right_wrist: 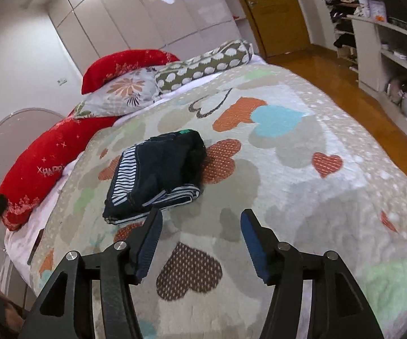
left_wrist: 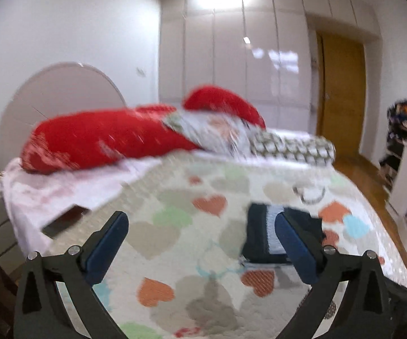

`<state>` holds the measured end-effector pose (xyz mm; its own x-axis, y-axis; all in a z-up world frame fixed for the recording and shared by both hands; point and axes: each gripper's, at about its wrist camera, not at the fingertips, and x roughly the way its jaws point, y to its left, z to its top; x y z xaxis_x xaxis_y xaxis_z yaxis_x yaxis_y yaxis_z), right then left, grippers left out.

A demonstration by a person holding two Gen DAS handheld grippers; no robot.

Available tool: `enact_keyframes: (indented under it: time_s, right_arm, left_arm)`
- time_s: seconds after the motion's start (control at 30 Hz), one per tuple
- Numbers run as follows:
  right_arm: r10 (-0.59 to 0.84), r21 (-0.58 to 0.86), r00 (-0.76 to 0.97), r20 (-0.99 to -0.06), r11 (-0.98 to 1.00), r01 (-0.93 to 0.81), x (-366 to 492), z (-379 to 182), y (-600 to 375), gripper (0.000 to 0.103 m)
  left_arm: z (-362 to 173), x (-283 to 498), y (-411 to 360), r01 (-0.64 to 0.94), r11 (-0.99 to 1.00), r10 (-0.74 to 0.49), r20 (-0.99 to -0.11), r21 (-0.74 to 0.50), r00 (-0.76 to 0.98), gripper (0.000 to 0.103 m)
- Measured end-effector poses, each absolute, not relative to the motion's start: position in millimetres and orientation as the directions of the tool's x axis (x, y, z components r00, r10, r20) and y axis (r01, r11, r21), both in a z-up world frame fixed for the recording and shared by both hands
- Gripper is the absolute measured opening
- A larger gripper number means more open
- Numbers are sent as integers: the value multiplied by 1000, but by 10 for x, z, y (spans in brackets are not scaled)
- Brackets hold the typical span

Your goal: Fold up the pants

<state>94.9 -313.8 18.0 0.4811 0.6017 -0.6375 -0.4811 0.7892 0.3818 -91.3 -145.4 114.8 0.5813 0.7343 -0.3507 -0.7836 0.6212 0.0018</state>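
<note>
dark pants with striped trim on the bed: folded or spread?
Folded. The dark pants with striped trim lie as a compact layered bundle on the heart-patterned bedspread; both grippers are open and clear of them.

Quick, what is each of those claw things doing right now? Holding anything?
Left gripper: open, holding nothing, above the bedspread.
Right gripper: open, holding nothing; the folded pants lie just ahead of it.

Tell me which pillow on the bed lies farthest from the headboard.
The olive pillow with white dots, lying nearest the wooden door. The red pillows and the floral one sit closer to the headboard.
</note>
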Motion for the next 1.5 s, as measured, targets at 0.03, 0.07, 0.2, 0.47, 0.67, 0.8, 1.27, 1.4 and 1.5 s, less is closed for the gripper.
enact_keyframes:
  time_s: [0.03, 0.07, 0.2, 0.47, 0.67, 0.8, 1.27, 1.4, 1.5]
  right_arm:
    - [598, 371, 494, -631, 792, -485, 896, 205, -3157, 67]
    - [595, 357, 506, -624, 793, -493, 841, 231, -3172, 69]
    - [595, 311, 529, -605, 788, -531, 652, 324, -3155, 71]
    - [585, 259, 514, -627, 779, -571, 462, 271, -3081, 74]
    - [568, 261, 499, -655, 789, -556, 480, 169, -3077, 74]
    - [564, 252, 489, -665, 787, -563, 462, 160, -3030, 74]
    - [551, 239, 485, -679, 790, -564, 443, 123, -3011, 74]
    - [547, 234, 481, -685, 790, -566, 439, 97, -2996, 75]
    - [544, 232, 477, -691, 791, -566, 438, 74, -2988, 75]
  left_arm:
    - [1190, -980, -1490, -792, 610, 749, -330, 7, 574, 103]
    - [1228, -1033, -1518, -799, 601, 760, -317, 12, 567, 103]
    - [1286, -1087, -1537, -780, 625, 725, -365, -6, 584, 103]
    - [943, -841, -1500, -724, 688, 611, -569, 40, 550, 103]
    - [740, -764, -1494, -703, 711, 552, -645, 34, 528, 103]
    - [715, -773, -1489, -700, 714, 538, -660, 26, 524, 103]
    - [709, -756, -1514, -689, 724, 527, -669, 30, 524, 103]
    - [692, -733, -1535, -682, 731, 518, -676, 30, 525, 103]
    - [680, -726, -1553, -676, 736, 510, -679, 27, 528, 103]
